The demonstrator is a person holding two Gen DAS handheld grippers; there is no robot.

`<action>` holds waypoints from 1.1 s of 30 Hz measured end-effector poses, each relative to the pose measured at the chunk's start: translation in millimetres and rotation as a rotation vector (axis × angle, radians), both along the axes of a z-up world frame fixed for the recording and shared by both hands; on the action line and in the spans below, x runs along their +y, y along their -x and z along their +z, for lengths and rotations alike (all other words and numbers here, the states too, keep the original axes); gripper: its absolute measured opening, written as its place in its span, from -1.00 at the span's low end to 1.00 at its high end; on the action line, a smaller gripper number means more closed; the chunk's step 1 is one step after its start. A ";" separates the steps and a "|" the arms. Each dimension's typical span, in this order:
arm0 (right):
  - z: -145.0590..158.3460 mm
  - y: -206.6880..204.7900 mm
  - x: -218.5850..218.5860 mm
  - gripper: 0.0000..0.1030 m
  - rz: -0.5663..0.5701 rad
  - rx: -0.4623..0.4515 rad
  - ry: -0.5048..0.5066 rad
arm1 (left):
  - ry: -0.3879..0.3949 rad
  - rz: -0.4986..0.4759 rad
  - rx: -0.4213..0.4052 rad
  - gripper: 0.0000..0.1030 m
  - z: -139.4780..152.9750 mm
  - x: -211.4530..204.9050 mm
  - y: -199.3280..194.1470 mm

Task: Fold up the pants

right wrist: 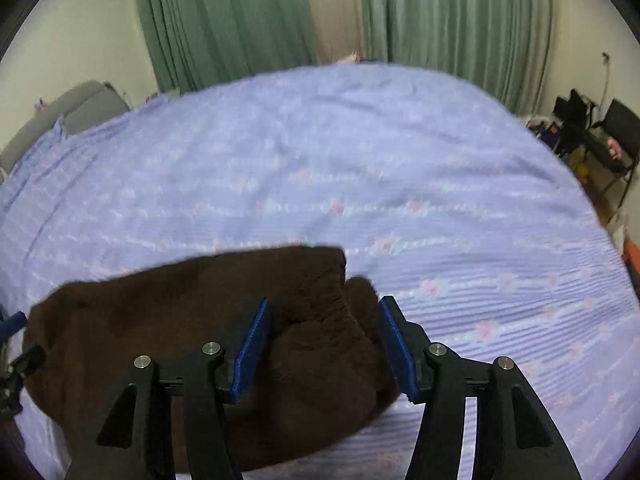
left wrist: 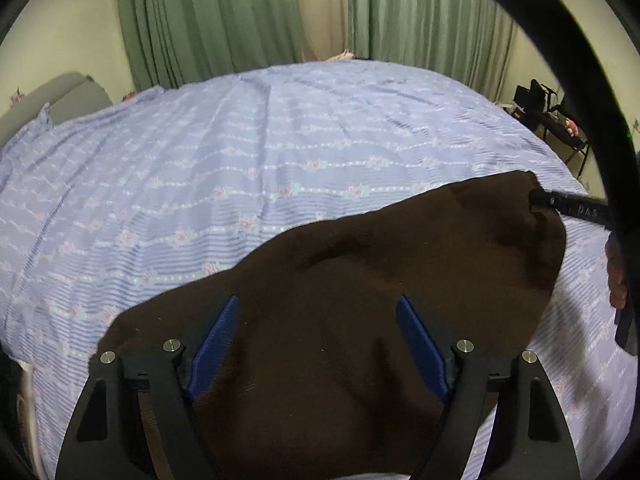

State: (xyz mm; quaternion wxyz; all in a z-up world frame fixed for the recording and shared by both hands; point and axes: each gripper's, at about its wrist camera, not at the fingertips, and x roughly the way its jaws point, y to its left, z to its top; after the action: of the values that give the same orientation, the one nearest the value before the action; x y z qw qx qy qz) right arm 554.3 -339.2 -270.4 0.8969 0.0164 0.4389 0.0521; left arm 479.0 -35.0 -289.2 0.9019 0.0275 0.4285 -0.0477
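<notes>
The dark brown pants [left wrist: 360, 320] lie bunched on the near part of the bed and also show in the right wrist view [right wrist: 200, 340]. My left gripper [left wrist: 318, 308] is open, its blue pads wide apart just above the cloth at the pile's left part. My right gripper [right wrist: 324, 308] is open over the pile's right end, with a fold of cloth between the pads but not pinched. One finger of the right gripper [left wrist: 568, 206] shows in the left wrist view at the pants' far right corner.
The bed has a lilac sheet [left wrist: 240, 160] with a flower pattern. Green curtains [left wrist: 220, 20] hang behind it. A grey headboard [left wrist: 60, 96] is at the left. A dark chair and desk clutter [right wrist: 600, 136] stand at the right.
</notes>
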 end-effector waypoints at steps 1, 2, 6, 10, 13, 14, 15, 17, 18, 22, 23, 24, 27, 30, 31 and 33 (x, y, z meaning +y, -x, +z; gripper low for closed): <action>-10.1 -2.3 -0.5 -0.01 0.000 0.025 0.005 | 0.004 0.006 0.010 0.56 -4.8 0.6 -2.6; -19.5 -4.3 -0.1 -0.04 -0.006 0.045 0.021 | 0.005 0.010 0.016 0.56 -4.7 0.5 2.4; -35.1 -3.6 6.8 -0.41 0.011 0.068 0.123 | 0.011 0.019 0.045 0.55 -27.3 4.0 -6.5; -8.5 1.0 12.7 -0.48 0.017 -0.044 0.289 | 0.016 0.037 0.059 0.55 -40.1 6.9 -11.3; -26.6 -16.0 9.1 -0.43 0.029 0.015 0.308 | -0.024 0.038 0.085 0.53 -54.1 2.9 -17.6; -31.7 -16.8 13.2 -0.41 0.042 0.016 0.336 | -0.036 0.031 0.091 0.54 -58.3 0.5 -18.4; -33.0 -14.7 18.3 -0.32 0.060 0.004 0.372 | -0.049 0.029 0.090 0.54 -60.7 -1.3 -18.2; -27.9 -9.1 22.1 0.03 0.065 -0.018 0.410 | -0.059 0.027 0.092 0.54 -61.0 -2.1 -17.5; -18.1 -3.2 18.7 0.30 0.040 -0.035 0.393 | -0.054 0.025 0.089 0.54 -56.8 -2.5 -15.5; 24.8 33.7 -5.5 0.69 -0.113 -0.154 0.242 | -0.007 0.003 0.002 0.56 -23.2 -8.3 3.9; 31.8 45.6 -11.6 0.72 -0.141 -0.172 0.195 | 0.009 -0.010 -0.023 0.57 -13.6 -12.8 10.4; 35.7 56.4 -17.1 0.72 -0.161 -0.180 0.145 | 0.017 -0.017 -0.038 0.58 -7.1 -17.2 14.7; 30.0 76.9 -28.3 0.72 -0.190 -0.148 0.049 | 0.052 -0.051 -0.059 0.58 4.9 -34.1 24.5; 12.0 83.6 -37.4 0.72 -0.219 -0.100 -0.007 | 0.087 -0.087 -0.044 0.58 3.2 -50.5 26.7; 6.2 83.5 -41.7 0.72 -0.229 -0.086 -0.043 | 0.099 -0.104 -0.034 0.58 0.2 -58.0 26.6; -2.1 79.1 -49.5 0.72 -0.246 -0.082 -0.114 | 0.111 -0.131 -0.027 0.58 -5.2 -68.2 25.3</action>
State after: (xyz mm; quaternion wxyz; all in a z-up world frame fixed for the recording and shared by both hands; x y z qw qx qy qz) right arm 475.2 -388.7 -272.6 0.9113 0.1189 0.3929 -0.0329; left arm 453.7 -103.2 -294.5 0.9028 0.0062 0.4101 -0.1298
